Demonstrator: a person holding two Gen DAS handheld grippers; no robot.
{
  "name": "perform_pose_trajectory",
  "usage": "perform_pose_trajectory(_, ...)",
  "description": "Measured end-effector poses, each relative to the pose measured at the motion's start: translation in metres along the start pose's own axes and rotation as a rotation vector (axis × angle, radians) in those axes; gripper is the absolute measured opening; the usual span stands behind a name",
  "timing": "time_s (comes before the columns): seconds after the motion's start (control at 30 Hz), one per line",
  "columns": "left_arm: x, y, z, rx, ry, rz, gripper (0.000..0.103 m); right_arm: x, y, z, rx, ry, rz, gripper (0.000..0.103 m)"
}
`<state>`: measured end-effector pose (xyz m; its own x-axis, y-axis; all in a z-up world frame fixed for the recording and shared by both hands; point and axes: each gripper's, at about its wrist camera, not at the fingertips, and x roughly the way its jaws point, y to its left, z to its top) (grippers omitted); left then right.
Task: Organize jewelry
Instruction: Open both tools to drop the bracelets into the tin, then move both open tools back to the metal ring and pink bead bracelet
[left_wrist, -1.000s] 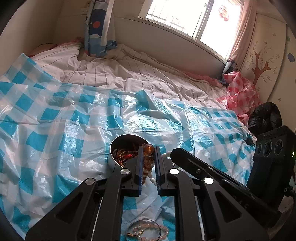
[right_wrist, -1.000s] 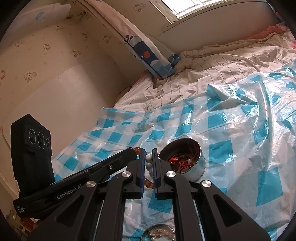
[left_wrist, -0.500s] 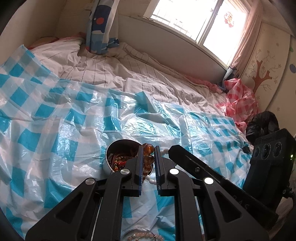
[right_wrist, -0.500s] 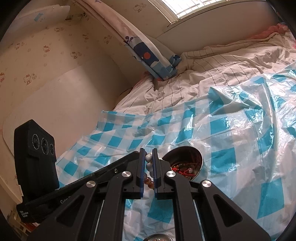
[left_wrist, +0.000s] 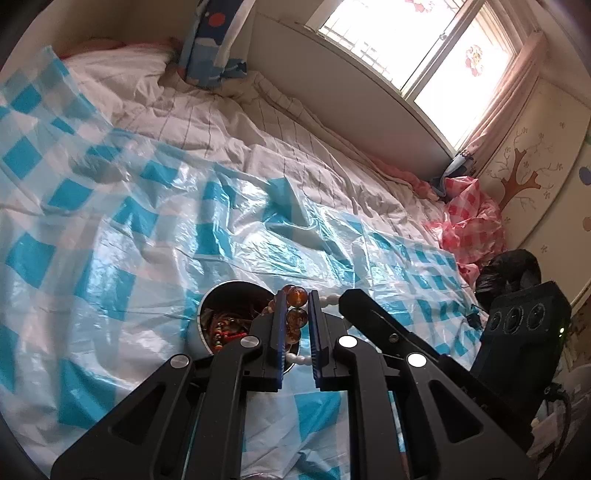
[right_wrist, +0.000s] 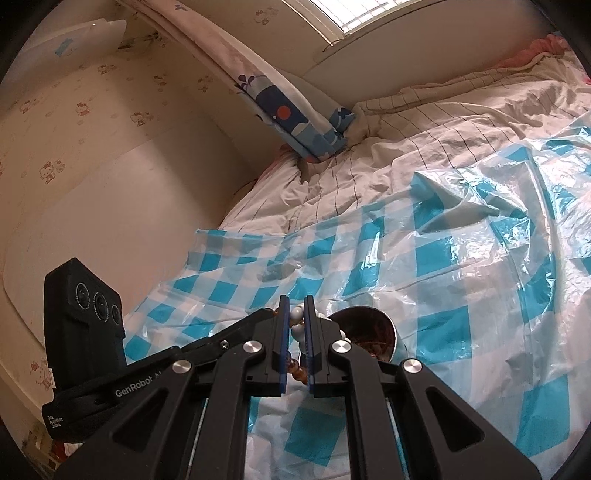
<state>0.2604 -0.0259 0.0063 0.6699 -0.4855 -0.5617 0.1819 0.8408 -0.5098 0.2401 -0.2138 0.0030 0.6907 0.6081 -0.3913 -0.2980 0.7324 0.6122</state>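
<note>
Over the bed: I see a blue-check plastic sheet (left_wrist: 122, 236) spread across it, and everything I work with sits on or above that.
Tin: a small round metal tin (left_wrist: 221, 317) stands on the sheet, already holding tangled red and brown jewelry.
Key relation: the tin lies just ahead and left of my left gripper (left_wrist: 297, 314), and just ahead and right of my right gripper (right_wrist: 296, 325); I judge the left nearer.
Strand: a bracelet runs across between both grippers, amber beads (left_wrist: 296, 306) and white beads (right_wrist: 297, 321) on one line, its long axis roughly level, side to side.
Left gripper: narrow, clamped on amber beads, tipped downward.
Right gripper: narrow, clamped on white beads, angled shallower.
Next, my guess: swing the strand over the tin's mouth.
</note>
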Motion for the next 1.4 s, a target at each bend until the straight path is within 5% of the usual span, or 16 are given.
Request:
perform_pose_trajectory(0.3,0.025,0.015,-0.001,-0.056,0.074,0.06,0.012,0.014,-0.013,-0.002,0.015,0.023,-0.025,0.009)
perform_pose_trajectory(0.47,0.014,0.024,0.003,-0.095,0.049,0.103,0.032,0.031,-0.017,-0.011,0.029,0.081,-0.017,0.009)
perform_pose_trajectory(0.8,-0.006,0.024,0.003,-0.085,0.028,0.131,0.042,0.03,-0.01,-0.01,0.016,0.077,-0.011,0.018)
perform_pose_trajectory(0.97,-0.015,0.022,-0.005,-0.028,0.061,0.195,0.044,0.02,-0.004,-0.005,-0.007,0.052,-0.04,0.027)
perform_pose_trajectory(1.4,-0.022,0.003,-0.077,0.26,0.322,0.321,0.044,-0.036,-0.004,-0.021,-0.02,0.097,-0.167,0.041)
